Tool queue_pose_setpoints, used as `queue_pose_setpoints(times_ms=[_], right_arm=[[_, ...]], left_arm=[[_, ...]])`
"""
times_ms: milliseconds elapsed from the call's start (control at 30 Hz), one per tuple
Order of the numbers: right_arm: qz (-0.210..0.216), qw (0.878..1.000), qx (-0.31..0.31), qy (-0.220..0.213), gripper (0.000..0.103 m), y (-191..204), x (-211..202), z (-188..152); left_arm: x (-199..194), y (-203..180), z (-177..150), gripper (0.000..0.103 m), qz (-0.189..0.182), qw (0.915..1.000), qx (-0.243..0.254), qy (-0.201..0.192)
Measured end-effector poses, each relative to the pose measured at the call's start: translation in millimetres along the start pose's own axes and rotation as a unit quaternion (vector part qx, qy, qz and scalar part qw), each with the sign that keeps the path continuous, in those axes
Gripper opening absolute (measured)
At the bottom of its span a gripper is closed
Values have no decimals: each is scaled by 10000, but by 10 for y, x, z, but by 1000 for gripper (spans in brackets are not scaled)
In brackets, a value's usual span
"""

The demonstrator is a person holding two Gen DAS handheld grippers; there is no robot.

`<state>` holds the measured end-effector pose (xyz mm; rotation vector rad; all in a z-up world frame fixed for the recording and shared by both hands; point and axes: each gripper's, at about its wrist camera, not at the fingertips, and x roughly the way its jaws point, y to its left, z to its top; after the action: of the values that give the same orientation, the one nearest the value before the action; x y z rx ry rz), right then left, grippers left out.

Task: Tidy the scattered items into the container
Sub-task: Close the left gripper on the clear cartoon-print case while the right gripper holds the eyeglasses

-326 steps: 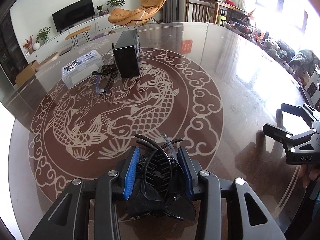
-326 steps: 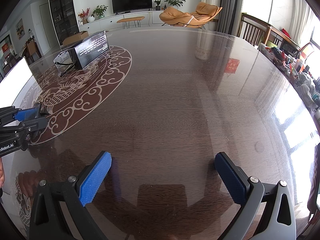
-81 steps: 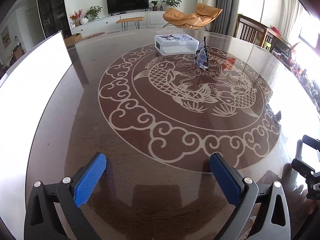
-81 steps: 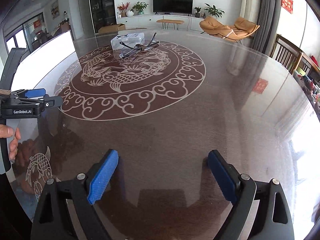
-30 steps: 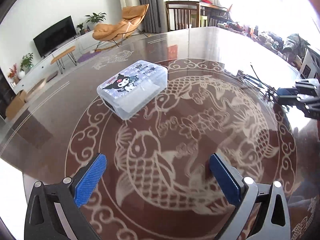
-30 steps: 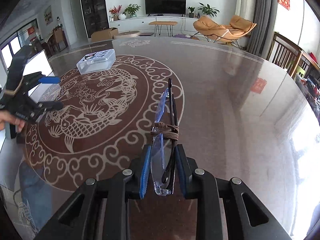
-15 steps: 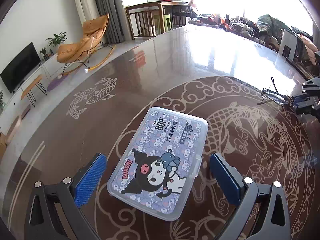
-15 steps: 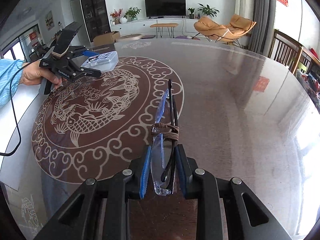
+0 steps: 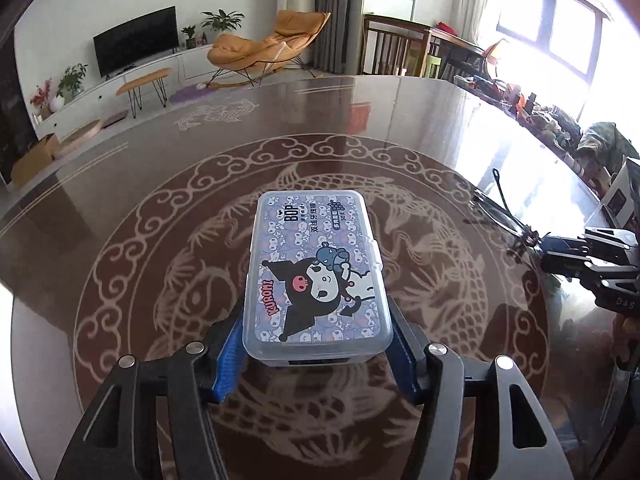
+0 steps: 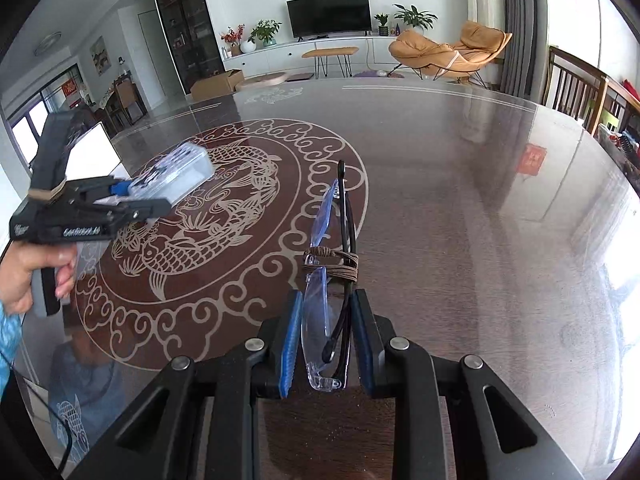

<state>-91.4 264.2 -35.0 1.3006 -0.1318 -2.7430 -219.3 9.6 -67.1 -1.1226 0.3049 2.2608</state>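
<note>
Glossy dark table (image 9: 420,128) with a pale fish medallion. My left gripper (image 9: 316,354) is closing, its pads at the long sides of the plastic box (image 9: 316,276): light, stiff, slick, best pinched there near its end. My right gripper (image 10: 325,340), beside the medallion, is clamped on folded glasses (image 10: 326,280), fragile, held flat-on.

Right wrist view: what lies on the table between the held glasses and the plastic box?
Nothing: only bare patterned table separates the glasses from the plastic box.
</note>
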Motion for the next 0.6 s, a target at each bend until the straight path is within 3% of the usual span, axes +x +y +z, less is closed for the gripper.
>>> queue_pose_setpoints(times_ms=[167, 200, 267, 300, 333, 367, 400, 600], right_arm=[[-212, 9996, -194, 28, 26, 88, -120, -151], [-266, 9993, -270, 38, 26, 115, -132, -167], [-359, 9986, -372, 53, 28, 162, -122, -165], [-383, 9984, -420, 62, 35, 185, -109, -162], [-384, 9981, -471, 84, 45, 211, -83, -167], [-459, 9976, -506, 146, 75, 231, -47, -157], [-592, 9969, -485, 199, 84, 235, -9, -139], [-545, 9976, -354, 259, 91, 170, 138, 16]], left_arm=[[-388, -496, -586, 61, 349, 9982, -477, -37], [-408, -574, -640, 65, 472, 9977, -475, -37], [-365, -685, -667, 90, 689, 9969, -378, 99], [-343, -707, -676, 99, 764, 9963, -380, 139], [-326, -715, -683, 100, 792, 9959, -412, 157], [-304, -690, -664, 100, 770, 9957, -490, 172], [-285, -639, -642, 100, 773, 9951, -585, 184], [-140, -548, -497, 103, 918, 9922, -814, 225]])
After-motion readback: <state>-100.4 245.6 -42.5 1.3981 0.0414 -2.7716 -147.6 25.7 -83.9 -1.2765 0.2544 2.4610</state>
